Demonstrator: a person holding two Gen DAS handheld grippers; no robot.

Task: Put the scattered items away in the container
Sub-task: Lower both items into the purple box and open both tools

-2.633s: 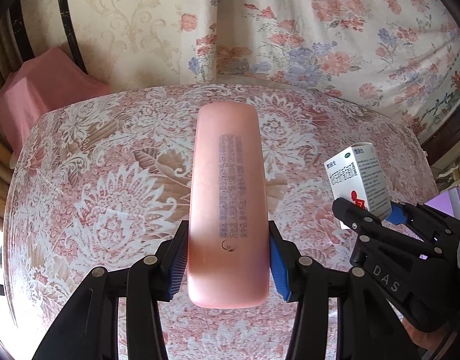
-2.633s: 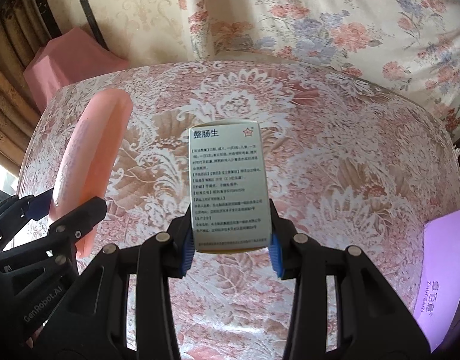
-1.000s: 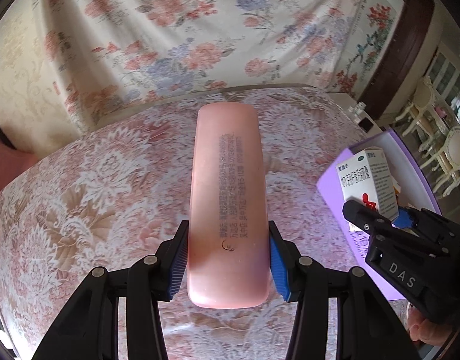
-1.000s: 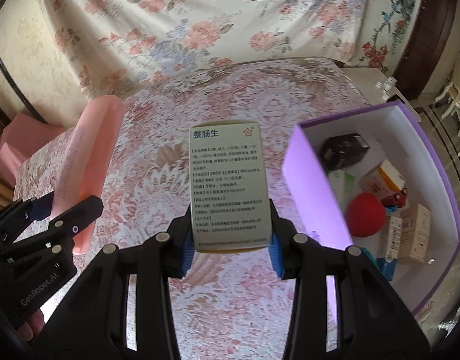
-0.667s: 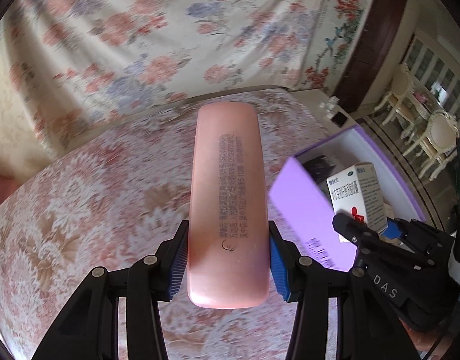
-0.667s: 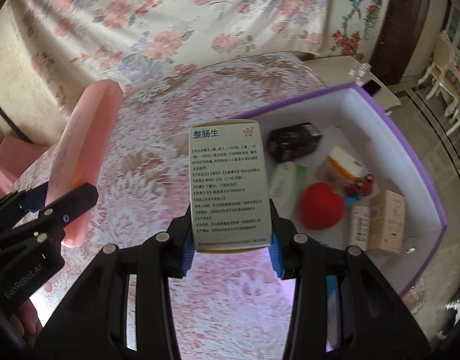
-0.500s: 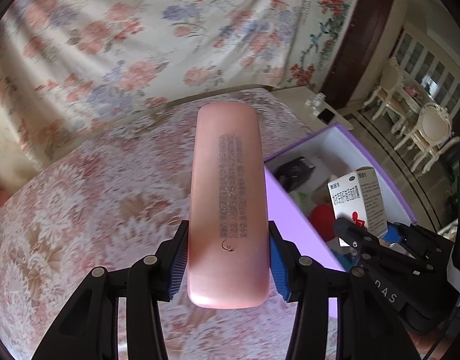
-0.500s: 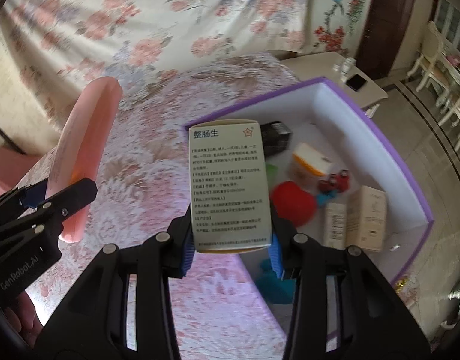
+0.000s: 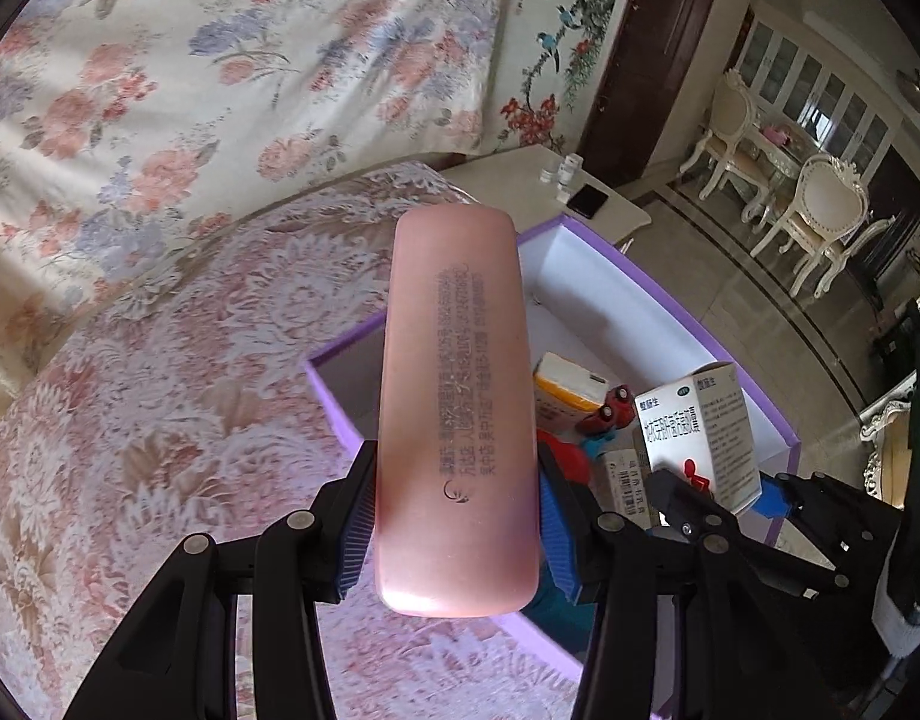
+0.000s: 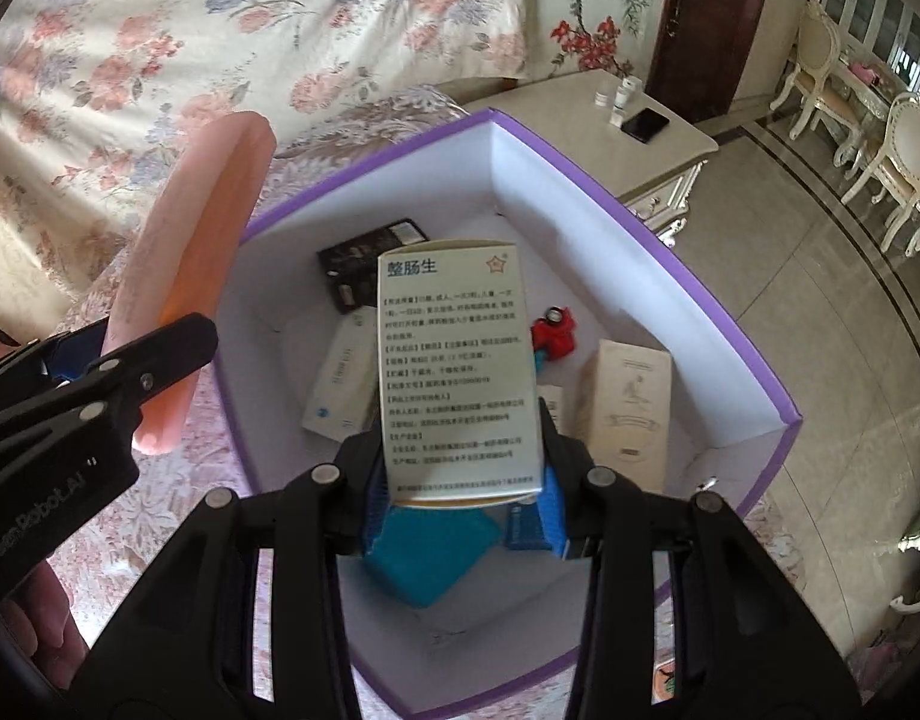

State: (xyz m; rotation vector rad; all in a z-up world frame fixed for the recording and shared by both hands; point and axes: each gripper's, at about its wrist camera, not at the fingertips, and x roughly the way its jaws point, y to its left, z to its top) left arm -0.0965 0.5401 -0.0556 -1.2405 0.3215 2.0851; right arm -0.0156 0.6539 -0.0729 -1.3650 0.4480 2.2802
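My left gripper [image 9: 456, 531] pinches the long, smooth pink hard-shell case [image 9: 456, 396] near its lower end—stiff, likely slippery—while my right gripper [image 10: 460, 495] clamps the light white cardboard medicine box [image 10: 456, 369]—crushable—above the open purple storage box [image 10: 688, 294].

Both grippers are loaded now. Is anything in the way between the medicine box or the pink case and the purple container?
Nothing visible blocks either. The white medicine box in the right gripper hangs over the open purple-rimmed container; the long pink case in the left gripper overhangs its near wall.

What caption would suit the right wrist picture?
Right claw holds a white printed medicine carton above the open purple-rimmed white box.
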